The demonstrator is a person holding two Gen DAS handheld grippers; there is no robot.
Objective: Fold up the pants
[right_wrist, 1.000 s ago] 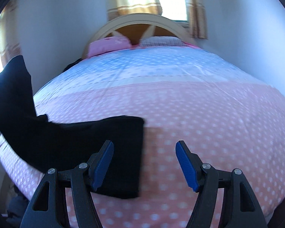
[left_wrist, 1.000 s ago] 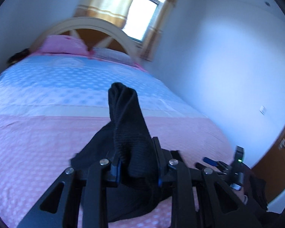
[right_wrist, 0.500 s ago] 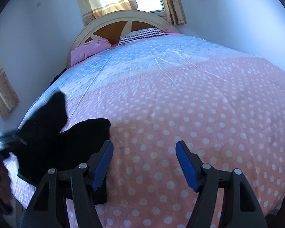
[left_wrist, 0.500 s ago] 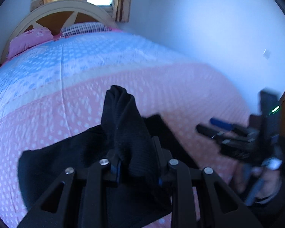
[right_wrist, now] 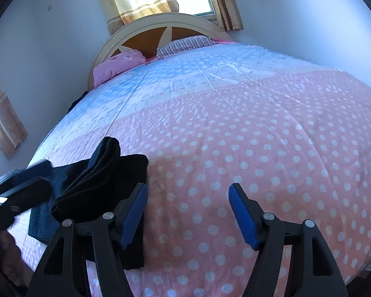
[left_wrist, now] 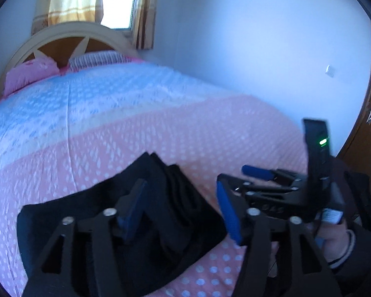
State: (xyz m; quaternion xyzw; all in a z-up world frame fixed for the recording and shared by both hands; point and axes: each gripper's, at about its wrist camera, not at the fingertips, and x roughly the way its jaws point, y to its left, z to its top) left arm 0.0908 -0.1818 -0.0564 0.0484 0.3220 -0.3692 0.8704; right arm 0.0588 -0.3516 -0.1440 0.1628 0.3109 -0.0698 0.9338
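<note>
Black pants (left_wrist: 126, 212) lie bunched on the pink polka-dot bedspread (right_wrist: 247, 148) near the foot of the bed, at 7 o'clock in the right wrist view. The left gripper (left_wrist: 183, 210) hangs over them, fingers apart and empty. The right gripper (right_wrist: 188, 212), fingers spread, hovers beside the pants.

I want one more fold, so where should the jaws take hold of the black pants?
Probably the raised bunched ridge of the black pants at the far end. Come from the near side, low over the bedspread: it stands proud, while the rest lies flat.
</note>
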